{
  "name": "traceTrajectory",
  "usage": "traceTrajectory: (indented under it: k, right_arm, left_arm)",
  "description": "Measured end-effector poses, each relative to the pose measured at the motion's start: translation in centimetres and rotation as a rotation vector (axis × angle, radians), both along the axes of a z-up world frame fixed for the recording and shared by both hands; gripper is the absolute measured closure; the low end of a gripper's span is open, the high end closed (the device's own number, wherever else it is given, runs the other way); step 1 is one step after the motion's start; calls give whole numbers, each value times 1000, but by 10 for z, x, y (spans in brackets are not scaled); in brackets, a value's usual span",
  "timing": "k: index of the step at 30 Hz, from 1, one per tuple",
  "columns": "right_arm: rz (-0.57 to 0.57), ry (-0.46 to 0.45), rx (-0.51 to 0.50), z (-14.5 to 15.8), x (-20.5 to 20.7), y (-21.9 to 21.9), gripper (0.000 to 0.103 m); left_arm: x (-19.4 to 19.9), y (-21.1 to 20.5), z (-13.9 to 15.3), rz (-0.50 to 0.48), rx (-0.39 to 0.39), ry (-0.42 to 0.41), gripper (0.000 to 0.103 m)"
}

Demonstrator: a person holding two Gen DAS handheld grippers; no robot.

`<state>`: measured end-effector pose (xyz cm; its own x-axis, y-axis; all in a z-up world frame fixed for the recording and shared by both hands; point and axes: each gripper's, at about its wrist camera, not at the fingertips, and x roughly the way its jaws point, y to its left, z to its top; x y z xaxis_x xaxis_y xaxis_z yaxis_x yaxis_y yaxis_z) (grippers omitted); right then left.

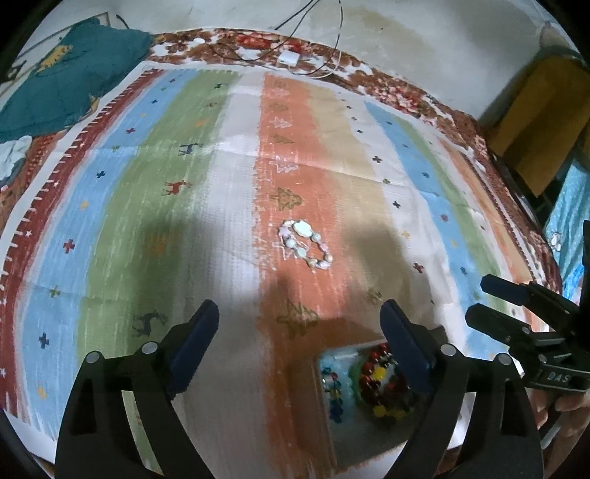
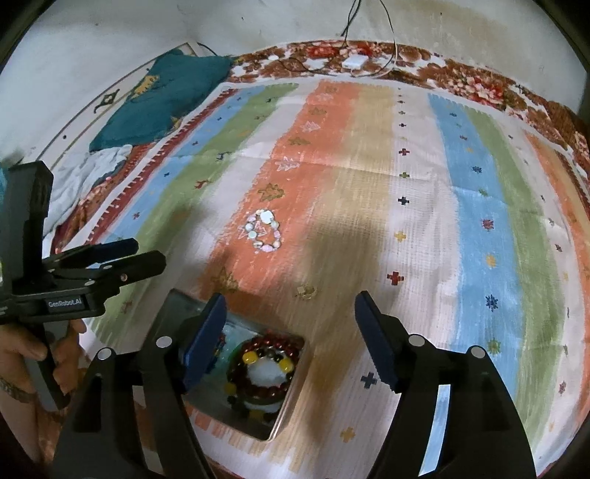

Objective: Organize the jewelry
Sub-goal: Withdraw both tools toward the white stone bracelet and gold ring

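Now both my hand-held grippers, left [image 1: 298, 324] and right [image 2: 289, 317], gape wide, empty; the pale bracelet [image 2: 263, 230] lies ahead on the orange stripe, well beyond the tin [image 2: 291, 401]. I should straddle one bead edge squarely.

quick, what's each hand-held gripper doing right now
Left hand-held gripper: open, holding nothing.
Right hand-held gripper: open, holding nothing.

Striped multicolour woven mat [image 1: 228, 191] covers a red-brown floral bedspread [image 2: 461, 79]. Stained off-white wall [image 1: 405, 33] behind. Crumpled teal cloth [image 1: 70, 81] at far left; yellow-brown wooden furniture [image 1: 545, 110] right.
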<state>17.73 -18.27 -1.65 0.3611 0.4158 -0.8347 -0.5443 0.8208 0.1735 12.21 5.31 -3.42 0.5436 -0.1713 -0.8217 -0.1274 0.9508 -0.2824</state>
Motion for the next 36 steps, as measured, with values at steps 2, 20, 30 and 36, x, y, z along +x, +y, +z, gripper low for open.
traceTrajectory:
  k: [2,20,30,36]
  right_arm:
    - [5,15,-10,-3,5,2,31]
    - [5,169,-83,-37,40,22,31]
    - [-3,218,-121,-53,53,27,31]
    - [-5,245,-140,-64,61,30,31]
  left_arm:
    - [6,1,-3,-1,7,11,14]
    - [50,15,-36,17,-74,110,14]
    - [72,13,-49,0,-53,145,15]
    - [84,11,-56,-9,-32,164,16]
